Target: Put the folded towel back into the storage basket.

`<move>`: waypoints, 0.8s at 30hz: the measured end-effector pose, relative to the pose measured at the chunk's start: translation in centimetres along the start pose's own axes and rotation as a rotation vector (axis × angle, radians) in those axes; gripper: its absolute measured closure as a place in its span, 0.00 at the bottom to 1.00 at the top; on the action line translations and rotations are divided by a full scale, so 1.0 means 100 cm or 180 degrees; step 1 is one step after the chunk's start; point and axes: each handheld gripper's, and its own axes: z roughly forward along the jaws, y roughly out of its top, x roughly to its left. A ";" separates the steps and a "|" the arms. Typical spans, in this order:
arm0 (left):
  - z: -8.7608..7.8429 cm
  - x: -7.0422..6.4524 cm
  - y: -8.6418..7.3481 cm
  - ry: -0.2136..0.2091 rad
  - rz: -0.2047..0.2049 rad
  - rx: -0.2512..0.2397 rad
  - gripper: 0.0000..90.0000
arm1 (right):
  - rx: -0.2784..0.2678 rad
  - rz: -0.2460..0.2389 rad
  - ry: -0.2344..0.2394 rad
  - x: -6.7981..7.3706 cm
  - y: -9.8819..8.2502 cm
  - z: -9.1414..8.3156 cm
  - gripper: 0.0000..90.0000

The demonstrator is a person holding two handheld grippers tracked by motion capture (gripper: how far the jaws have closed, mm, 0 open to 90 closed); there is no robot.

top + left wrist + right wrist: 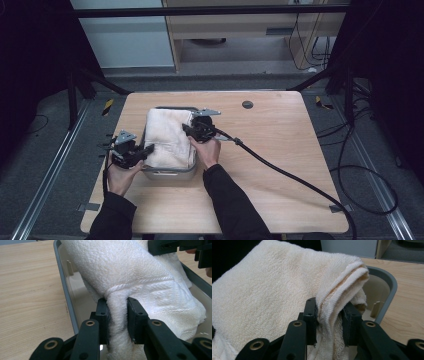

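A folded white towel lies over a grey plastic bin on the wooden table. At the towel's left edge my left gripper is shut on a bunched fold of it; in the left gripper view the towel is pinched between the two black pads. My right gripper holds the towel's right edge from the far side. In the right gripper view its pads clamp several layers of the towel above the bin's rim.
The table is light wood with a small dark round hole near its back edge. A thick black cable runs from the right gripper to the table's front right. Dark frame posts and floor cables surround the table.
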 end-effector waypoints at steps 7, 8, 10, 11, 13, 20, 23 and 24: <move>0.008 -0.002 -0.001 0.0080 0.0016 0.0095 0.80 | 0.0040 -0.0077 -0.0081 0.001 -0.004 0.002 0.77; 0.008 -0.002 -0.001 0.0095 0.0016 0.0105 0.79 | 0.0042 -0.0090 -0.0089 0.001 -0.005 0.003 0.77; 0.009 -0.002 -0.001 0.0124 0.0024 0.0127 0.78 | 0.0059 -0.0103 -0.0100 0.001 -0.006 0.003 0.76; 0.009 -0.002 -0.001 0.0141 0.0023 0.0135 0.77 | 0.0068 -0.0114 -0.0104 0.001 -0.006 0.004 0.75; 0.010 -0.002 -0.002 0.0165 0.0016 0.0144 0.74 | 0.0082 -0.0134 -0.0116 0.001 -0.006 0.003 0.73; -0.003 -0.001 -0.002 0.0181 0.0006 -0.0055 0.62 | 0.0084 -0.0242 -0.0078 0.000 -0.007 0.000 0.64; -0.011 -0.001 -0.001 0.0185 0.0009 -0.0140 0.60 | 0.0036 -0.0316 -0.0107 -0.001 -0.004 -0.005 0.58; -0.013 -0.002 -0.001 0.0200 0.0010 -0.0162 0.60 | 0.0011 -0.0336 -0.0111 -0.002 -0.003 -0.008 0.56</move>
